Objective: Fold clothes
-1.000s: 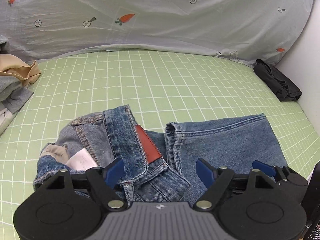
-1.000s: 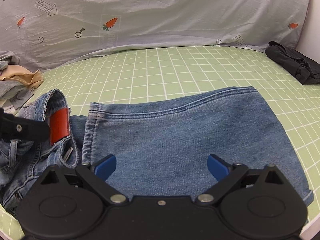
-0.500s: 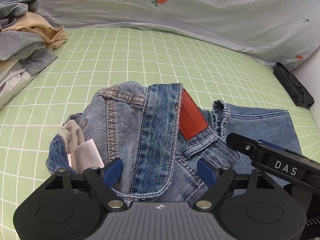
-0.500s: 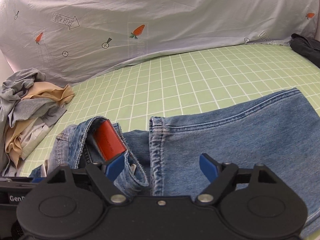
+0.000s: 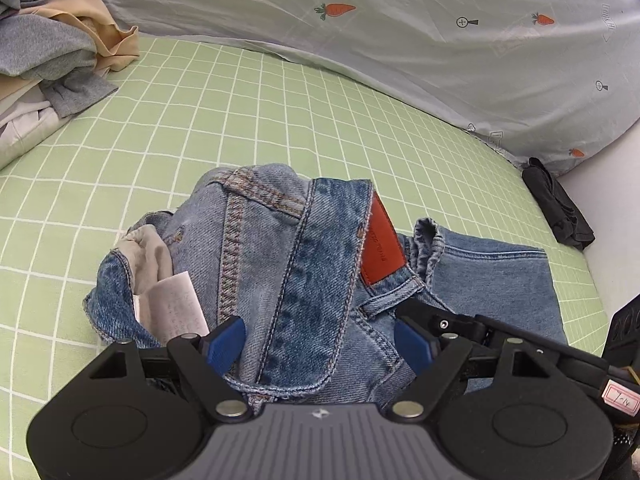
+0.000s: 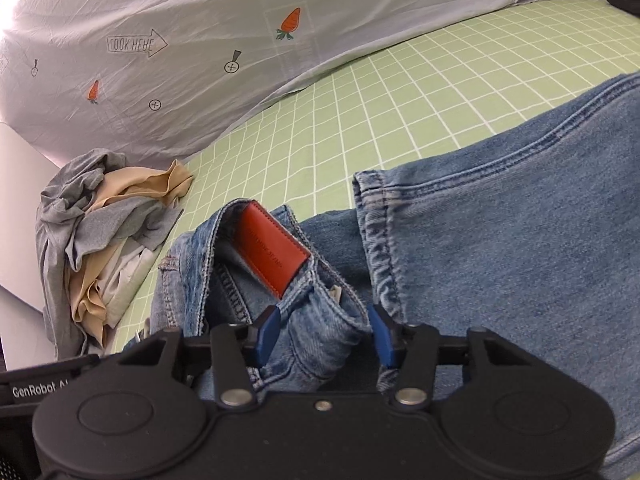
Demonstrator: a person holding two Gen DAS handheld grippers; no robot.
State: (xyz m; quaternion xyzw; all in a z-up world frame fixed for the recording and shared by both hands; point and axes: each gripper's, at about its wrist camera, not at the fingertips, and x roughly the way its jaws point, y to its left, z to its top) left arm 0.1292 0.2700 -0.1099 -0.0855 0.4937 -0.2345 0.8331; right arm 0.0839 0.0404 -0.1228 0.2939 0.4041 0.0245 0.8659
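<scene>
Jeans (image 5: 304, 264) lie on the bed sheet (image 5: 248, 120), clothes pile (image 5: 52, 60) far left.

Lighting: soft, even daylight is falling across both views, casting faint shadows. Fisheye distortion is bowing the green white-gridded bedsheet (image 5: 280, 120) outward; dark vignetting is clipping corners. Focus is staying sharp; no glare.
</scene>
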